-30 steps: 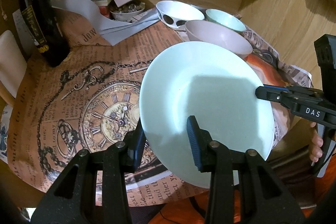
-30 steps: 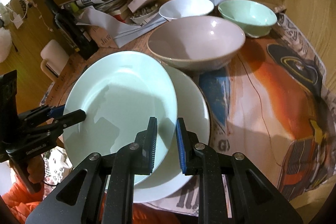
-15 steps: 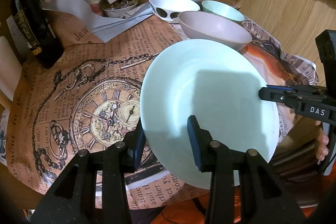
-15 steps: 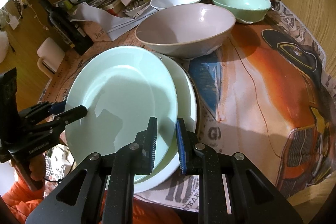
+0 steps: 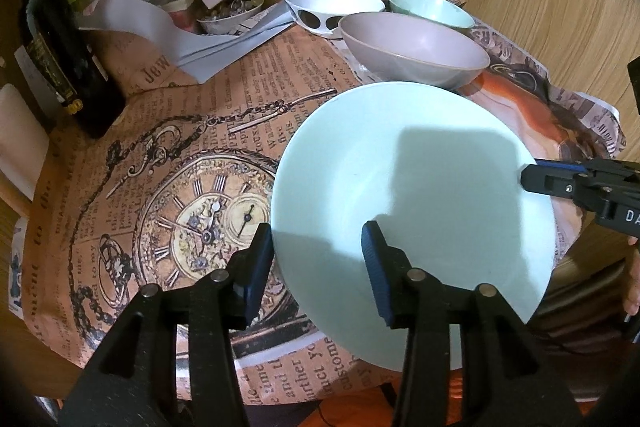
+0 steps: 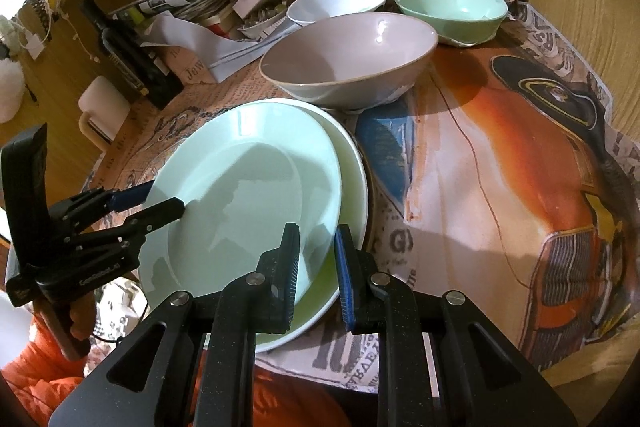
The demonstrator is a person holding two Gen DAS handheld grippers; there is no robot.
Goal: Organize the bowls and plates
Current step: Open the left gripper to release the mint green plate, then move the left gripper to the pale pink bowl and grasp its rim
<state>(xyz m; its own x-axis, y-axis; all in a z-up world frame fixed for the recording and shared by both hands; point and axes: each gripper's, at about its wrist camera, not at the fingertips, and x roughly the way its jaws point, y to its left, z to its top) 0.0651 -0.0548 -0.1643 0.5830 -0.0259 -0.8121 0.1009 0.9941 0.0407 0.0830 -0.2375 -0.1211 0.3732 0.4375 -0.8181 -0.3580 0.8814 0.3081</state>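
Two grippers meet on one pale green plate [image 6: 248, 195], each at its own side of the rim. The right gripper [image 6: 316, 267] is nearly closed and pinches the plate's near edge between its pads. The left gripper [image 5: 316, 267] straddles the opposite rim; its jaws have just been opening, and in its own view the pads stand visibly clear of the rim on both sides, so the plate is between them but, as far as I can judge, no longer clamped.

That green plate hangs tilted just above a second, cream plate [image 6: 352, 187], overlapping most of it, with the cream rim showing as a crescent on the side toward the bowls. This is the relation the coming move turns on: the plate lies directly ahead of and below both grippers, and it needs to settle squarely onto the cream one. With the left side letting go, the right hand looks like the one to lower and centre it.

Both grippers point steeply downward over the near edge of the bench [image 5: 224, 99], which is covered in printed paper. Beyond the plates stand a large grey-pink bowl [image 6: 348, 67], a white bowl [image 6: 336, 3] and a green bowl [image 6: 452, 7], grouped near the back wall, still unstacked.
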